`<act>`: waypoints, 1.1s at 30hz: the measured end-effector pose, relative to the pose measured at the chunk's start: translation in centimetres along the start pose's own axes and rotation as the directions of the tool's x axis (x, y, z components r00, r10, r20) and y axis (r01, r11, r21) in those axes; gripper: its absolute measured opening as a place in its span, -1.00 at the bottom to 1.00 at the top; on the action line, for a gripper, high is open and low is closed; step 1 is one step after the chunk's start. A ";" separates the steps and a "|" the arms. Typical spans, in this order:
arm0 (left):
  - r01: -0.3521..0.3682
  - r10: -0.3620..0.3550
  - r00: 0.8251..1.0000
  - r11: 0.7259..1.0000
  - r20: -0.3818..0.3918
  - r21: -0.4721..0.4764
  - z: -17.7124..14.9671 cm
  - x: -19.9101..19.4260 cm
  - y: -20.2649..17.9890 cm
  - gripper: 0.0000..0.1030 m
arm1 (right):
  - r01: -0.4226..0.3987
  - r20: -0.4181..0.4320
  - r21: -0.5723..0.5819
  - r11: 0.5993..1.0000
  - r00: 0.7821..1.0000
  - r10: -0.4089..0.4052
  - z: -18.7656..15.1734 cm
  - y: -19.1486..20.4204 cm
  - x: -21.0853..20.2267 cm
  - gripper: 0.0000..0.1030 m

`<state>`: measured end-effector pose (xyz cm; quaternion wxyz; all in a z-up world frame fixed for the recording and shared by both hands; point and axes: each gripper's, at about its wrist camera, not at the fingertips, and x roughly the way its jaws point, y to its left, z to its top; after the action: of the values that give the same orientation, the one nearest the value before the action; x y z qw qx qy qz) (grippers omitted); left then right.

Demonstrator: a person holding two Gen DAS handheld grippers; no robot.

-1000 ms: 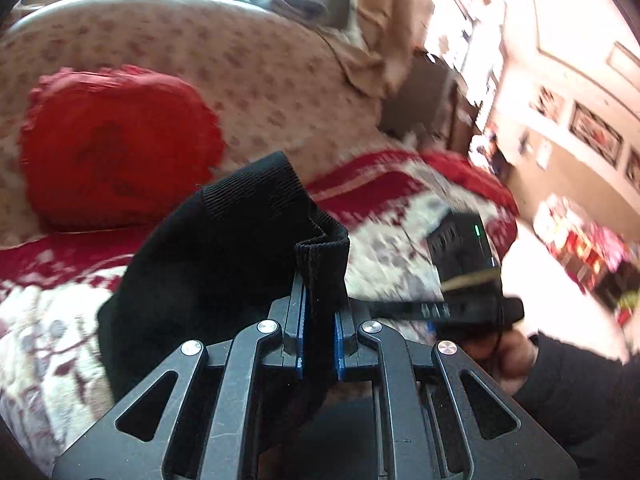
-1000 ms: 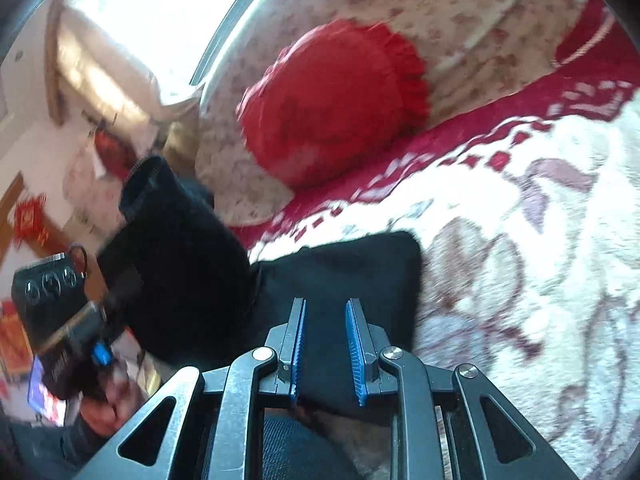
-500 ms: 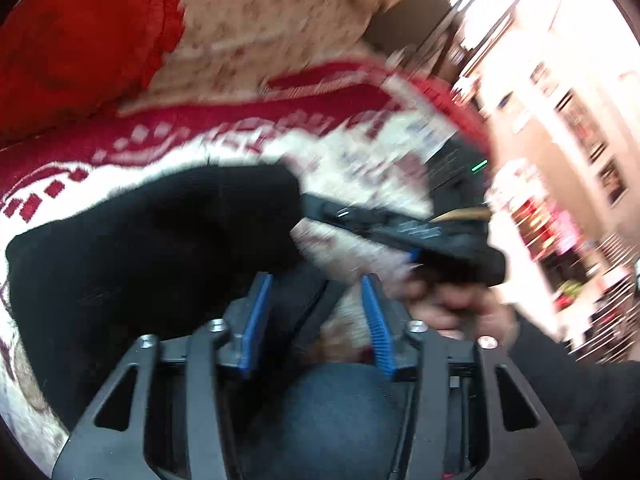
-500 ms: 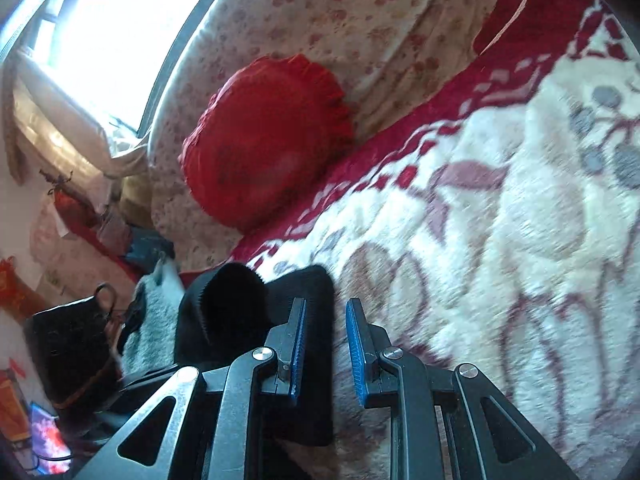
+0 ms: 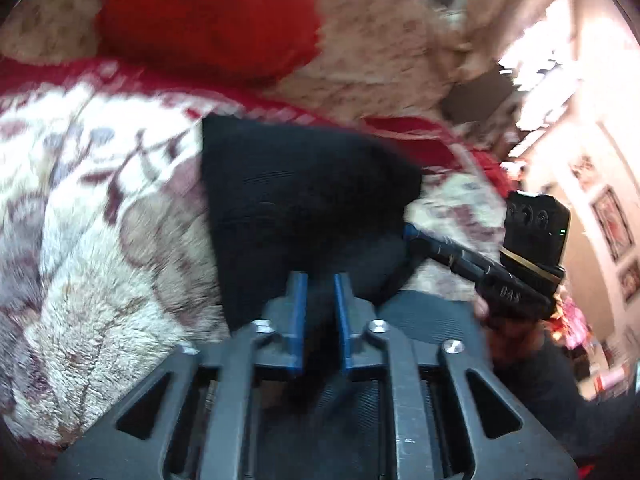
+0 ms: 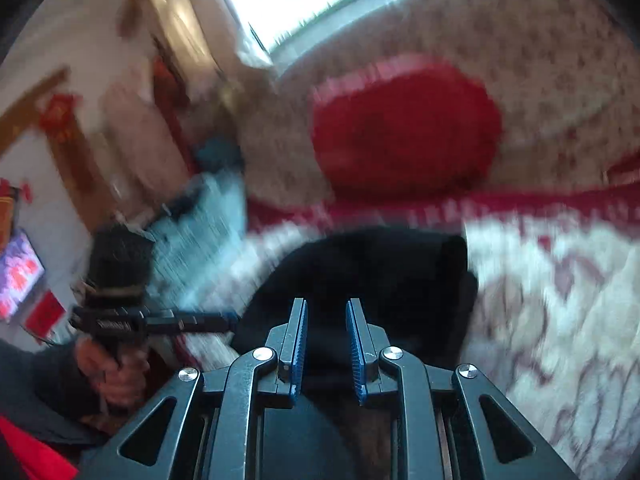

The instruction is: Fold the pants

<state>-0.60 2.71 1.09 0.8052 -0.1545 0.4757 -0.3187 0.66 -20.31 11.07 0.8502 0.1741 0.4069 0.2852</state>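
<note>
The black pants (image 5: 296,196) lie folded in a compact bundle on the red and white patterned blanket (image 5: 100,216). They also show in the right wrist view (image 6: 376,272). My left gripper (image 5: 320,284) hovers at the bundle's near edge, jaws a small gap apart and empty. My right gripper (image 6: 326,312) is open and empty just in front of the bundle. Each gripper appears in the other's view: the right one (image 5: 408,232) touches the bundle's right edge, the left one (image 6: 232,320) reaches its left edge. Both views are motion-blurred.
A round red cushion (image 5: 208,16) leans on the floral sofa back (image 6: 560,48) behind the pants. A light blue-grey cloth (image 6: 208,216) lies at the sofa's left end. The room with wall pictures (image 5: 612,220) opens to the right.
My left gripper let go of the pants' fabric and opened; the lifted part dropped onto the bundle. Both grippers have pulled back to the bundle's near edge.
</note>
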 end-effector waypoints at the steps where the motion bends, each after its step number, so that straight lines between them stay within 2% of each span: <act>1: -0.011 0.010 0.999 1.000 -0.031 -0.023 0.0 1.3 0.6 -0.97 | 0.064 -0.123 0.058 0.996 0.991 -0.057 -0.7 -1.4 2.1 -0.66; 2: -0.020 0.020 0.999 1.000 -0.039 -0.019 0.1 2.2 0.8 -0.97 | 0.060 -0.153 0.107 0.992 0.987 -0.043 -1.0 -2.4 2.8 -0.68; 4: -0.025 0.025 0.999 1.000 -0.037 -0.005 0.4 2.3 0.2 -0.97 | 0.026 -0.138 0.170 0.985 0.990 -0.003 -0.6 -3.3 2.6 -0.69; 7: 0.011 -0.010 1.000 0.999 -0.015 0.050 0.7 0.5 -1.4 -0.93 | 0.011 -0.115 0.174 0.985 0.993 0.009 -0.7 -3.1 1.9 -0.68; 9: 0.069 -0.073 0.996 0.994 0.044 0.087 1.6 -1.6 -2.6 -0.93 | -0.034 -0.044 0.149 0.988 0.998 0.041 -0.5 -2.5 0.2 -0.67; 10: 0.074 -0.081 0.994 0.993 0.074 0.094 2.2 -2.5 -2.9 -0.93 | -0.077 0.011 0.130 0.988 0.997 0.077 -0.2 -2.2 -0.7 -0.67; 11: 0.063 -0.073 0.992 0.993 0.106 0.096 3.1 -2.9 -3.2 -0.93 | -0.122 0.079 0.105 0.987 0.990 0.114 0.4 -1.8 -1.7 -0.67; 12: 0.031 -0.043 0.991 0.995 0.123 0.095 4.5 -2.9 -3.4 -0.93 | -0.132 0.121 0.083 0.988 0.985 0.122 0.8 -1.6 -2.3 -0.67; 13: 0.000 -0.011 0.992 0.996 0.126 0.086 5.4 -2.4 -3.4 -0.93 | -0.114 0.157 0.066 0.991 0.982 0.103 1.6 -1.5 -2.5 -0.67; 15: -0.061 0.058 0.993 0.998 0.105 0.026 7.8 -0.2 -2.2 -0.93 | -0.067 0.152 0.077 0.995 0.987 0.055 2.5 -2.4 -1.6 -0.67; 17: -0.160 0.161 0.986 0.987 0.037 -0.012 9.2 2.8 -0.6 -0.94 | 0.108 0.068 0.114 0.988 0.991 -0.116 3.0 -4.2 1.0 -0.67; 18: -0.178 0.179 0.984 0.984 0.008 -0.026 9.2 3.8 0.2 -0.94 | 0.202 -0.024 0.143 0.969 0.979 -0.200 2.6 -5.7 2.9 -0.67; 19: -0.198 0.198 0.980 0.980 -0.009 -0.032 9.2 5.0 0.7 -0.94 | 0.220 -0.062 0.171 0.960 0.975 -0.213 1.9 -6.7 3.8 -0.67; 20: -0.205 0.205 0.979 0.978 0.003 -0.024 9.1 5.2 0.7 -0.95 | 0.198 -0.029 0.193 0.961 0.980 -0.196 1.6 -7.2 3.6 -0.67; 21: -0.225 0.225 0.974 0.974 0.016 -0.017 9.0 5.3 0.4 -0.95 | 0.179 -0.032 0.219 0.959 0.984 -0.176 1.6 -7.7 3.3 -0.67; 23: -0.244 0.244 0.970 0.970 0.023 -0.012 9.0 5.3 0.0 -0.95 | 0.212 -0.049 0.221 0.952 0.977 -0.206 1.4 -8.0 2.9 -0.55; 26: -0.245 0.245 0.969 0.969 0.028 -0.012 9.0 5.8 0.1 -0.96 | 0.183 -0.025 0.278 0.943 0.983 -0.183 1.1 -8.5 2.0 -0.55; 27: -0.249 0.249 0.968 0.968 0.031 -0.008 9.0 5.6 -0.1 -0.96 | 0.196 0.003 0.262 0.945 0.979 -0.204 1.6 -8.1 1.9 -0.55; 29: -0.270 0.269 0.962 0.963 0.049 0.015 8.4 4.7 -1.0 -0.96 | 0.268 0.117 0.176 0.947 0.950 -0.290 2.3 -5.9 -0.3 -0.55; 31: -0.289 0.283 0.955 0.955 0.090 0.063 8.0 3.4 -2.3 -0.94 | 0.264 0.211 0.106 0.959 0.936 -0.281 2.9 -3.9 -1.8 -0.55; 32: -0.298 0.288 0.951 0.951 0.110 0.083 7.7 2.8 -3.0 -0.94 | 0.252 0.227 0.077 0.965 0.938 -0.263 3.0 -3.0 -2.1 -0.55; 33: -0.294 0.279 0.951 0.950 0.137 0.107 7.4 2.1 -4.1 -0.94 | 0.217 0.227 0.037 0.976 0.949 -0.219 3.3 -1.9 -2.0 -0.55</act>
<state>5.00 -2.20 5.64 0.8783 -0.0513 0.4224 -0.2179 2.92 -23.25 13.23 0.9168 0.1651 0.3240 0.1650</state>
